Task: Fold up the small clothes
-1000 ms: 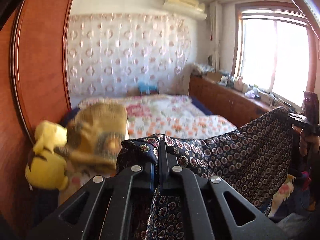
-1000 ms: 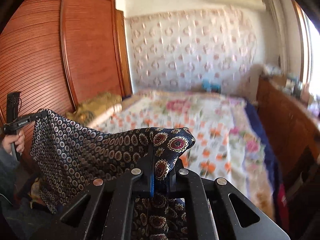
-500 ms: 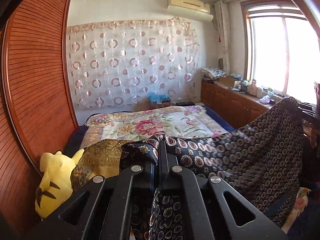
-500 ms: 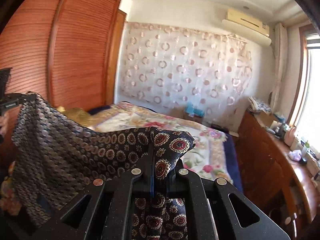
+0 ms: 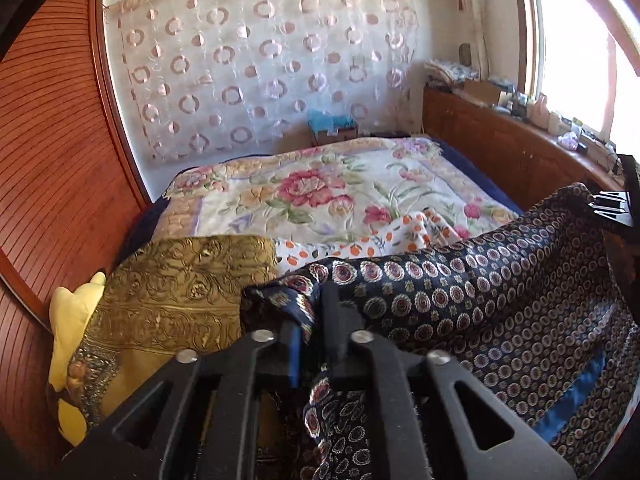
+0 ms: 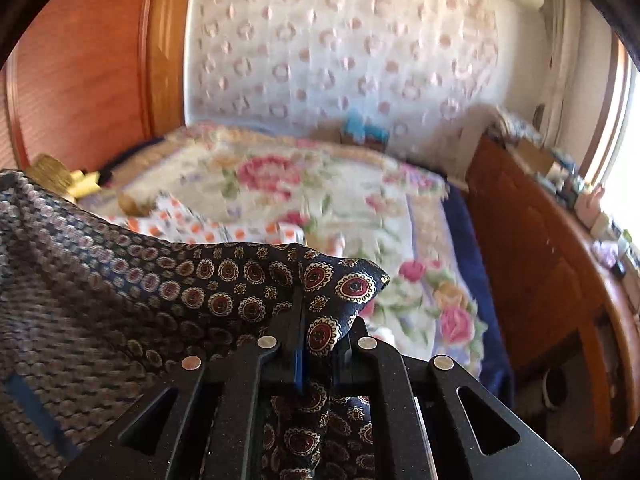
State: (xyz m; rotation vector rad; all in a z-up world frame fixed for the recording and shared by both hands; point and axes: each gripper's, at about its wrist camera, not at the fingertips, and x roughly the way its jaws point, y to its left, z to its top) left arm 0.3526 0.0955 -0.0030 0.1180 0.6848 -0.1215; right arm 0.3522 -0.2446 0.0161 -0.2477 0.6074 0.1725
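The 2 grippers hold the dark patterned cloth (image 5: 500, 308) stretched above the near end of the bed (image 5: 360, 184): left gripper (image 5: 314, 312) and right gripper (image 6: 316, 320) each clenched on a corner.

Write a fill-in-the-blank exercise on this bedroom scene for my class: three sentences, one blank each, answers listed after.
1. The left gripper and right gripper each pinch a corner of the dark patterned ____.
2. The garment hangs between them above the floral ____.
3. The yellow plush toy sits beside a ____ cushion.

Answers: garment; bedspread; gold
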